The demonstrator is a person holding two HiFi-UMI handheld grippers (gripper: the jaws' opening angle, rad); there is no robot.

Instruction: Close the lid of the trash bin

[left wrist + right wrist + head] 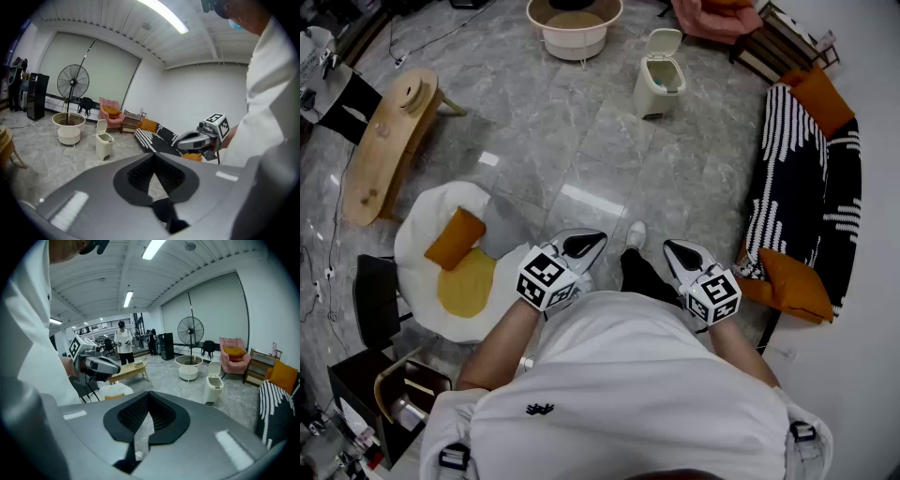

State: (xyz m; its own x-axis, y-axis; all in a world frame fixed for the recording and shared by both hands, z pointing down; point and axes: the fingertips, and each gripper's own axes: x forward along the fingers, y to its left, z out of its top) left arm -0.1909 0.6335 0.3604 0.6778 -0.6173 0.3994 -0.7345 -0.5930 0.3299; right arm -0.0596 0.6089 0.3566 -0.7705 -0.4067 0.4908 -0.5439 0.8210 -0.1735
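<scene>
A person stands on a grey marble floor (581, 141), holding the left gripper (586, 242) and right gripper (680, 251) side by side at the waist, both tongs pinched together with nothing between them. The cream trash bin (659, 82) stands well apart at twelve o'clock, its lid (664, 42) tipped upright. A striped sofa (806, 178) sits at three o'clock.

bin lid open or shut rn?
Open. The lid stands tipped up behind the rim of the trash bin, leaving its mouth uncovered in the head view.
</scene>
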